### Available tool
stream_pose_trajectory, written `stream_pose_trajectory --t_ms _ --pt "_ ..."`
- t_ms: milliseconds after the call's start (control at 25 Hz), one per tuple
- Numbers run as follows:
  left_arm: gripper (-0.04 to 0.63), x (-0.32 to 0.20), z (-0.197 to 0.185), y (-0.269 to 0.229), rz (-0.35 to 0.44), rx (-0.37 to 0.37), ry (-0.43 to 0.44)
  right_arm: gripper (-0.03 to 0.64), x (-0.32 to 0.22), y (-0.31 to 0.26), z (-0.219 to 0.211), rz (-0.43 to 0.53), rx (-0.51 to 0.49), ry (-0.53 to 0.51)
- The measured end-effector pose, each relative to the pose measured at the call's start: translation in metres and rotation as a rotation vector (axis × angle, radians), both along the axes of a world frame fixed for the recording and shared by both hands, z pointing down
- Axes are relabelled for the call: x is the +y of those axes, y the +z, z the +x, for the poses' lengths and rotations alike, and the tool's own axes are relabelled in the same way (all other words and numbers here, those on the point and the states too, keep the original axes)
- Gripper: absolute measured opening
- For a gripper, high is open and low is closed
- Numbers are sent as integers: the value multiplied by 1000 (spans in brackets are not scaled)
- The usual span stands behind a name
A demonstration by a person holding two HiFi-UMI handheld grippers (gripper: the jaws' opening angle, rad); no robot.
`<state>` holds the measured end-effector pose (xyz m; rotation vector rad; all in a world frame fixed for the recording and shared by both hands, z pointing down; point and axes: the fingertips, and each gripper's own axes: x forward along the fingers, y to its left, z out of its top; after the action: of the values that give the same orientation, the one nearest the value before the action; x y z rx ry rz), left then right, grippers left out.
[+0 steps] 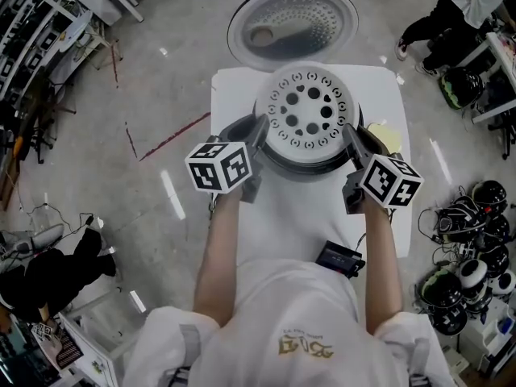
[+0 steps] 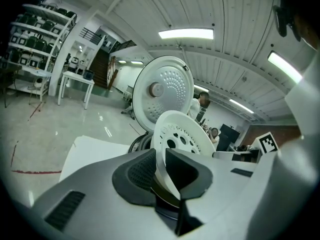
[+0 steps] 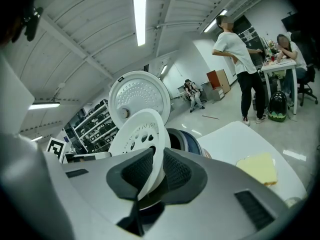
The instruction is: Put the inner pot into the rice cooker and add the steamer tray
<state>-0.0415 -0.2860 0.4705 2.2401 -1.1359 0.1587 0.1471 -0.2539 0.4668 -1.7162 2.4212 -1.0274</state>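
Gripping the white, hole-dotted steamer tray (image 1: 310, 118) from opposite sides, both grippers meet over the open rice cooker (image 1: 305, 168) at the far end of the white table (image 1: 294, 216). The left gripper (image 1: 256, 129) has its dark ribbed pads (image 2: 141, 170) pressed onto the tray's left rim, and the thin white edge runs straight down between them. The right gripper (image 1: 353, 135) is clamped the same way on the right rim, one pad on each face of the edge. From the head view the tray lies flat and centred over the cooker's dark round mouth and covers nearly all of it; whether it already sits on the cooker's rim, and whether the inner pot is underneath, cannot be told. The cooker's lid (image 1: 292, 18) stands open behind the tray, its pale dimpled underside facing up. A yellow pad (image 1: 387, 138) lies on the table just beside the right gripper, and a small black device (image 1: 339, 258) sits on the near part of the table, by the person's right forearm
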Motion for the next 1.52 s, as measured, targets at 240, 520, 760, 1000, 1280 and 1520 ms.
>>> stream_pose_trajectory --t_ms 240,520,760,1000,1280,1520 --pt "82 2 3 6 4 -47 7 80 1 5 3 -1 31 -1" --pt "94 5 3 11 20 -112 16 91 3 10 2 6 85 -1" --pt "105 4 8 14 37 -167 46 120 -1 15 2 8 216 -9" --pt "141 8 11 23 37 -209 67 133 1 20 0 7 272 -9" --pt "152 6 10 23 58 -254 62 152 -3 22 -4 27 369 -31" --pt "158 7 16 24 94 -315 67 169 -3 23 -2 37 426 -31"
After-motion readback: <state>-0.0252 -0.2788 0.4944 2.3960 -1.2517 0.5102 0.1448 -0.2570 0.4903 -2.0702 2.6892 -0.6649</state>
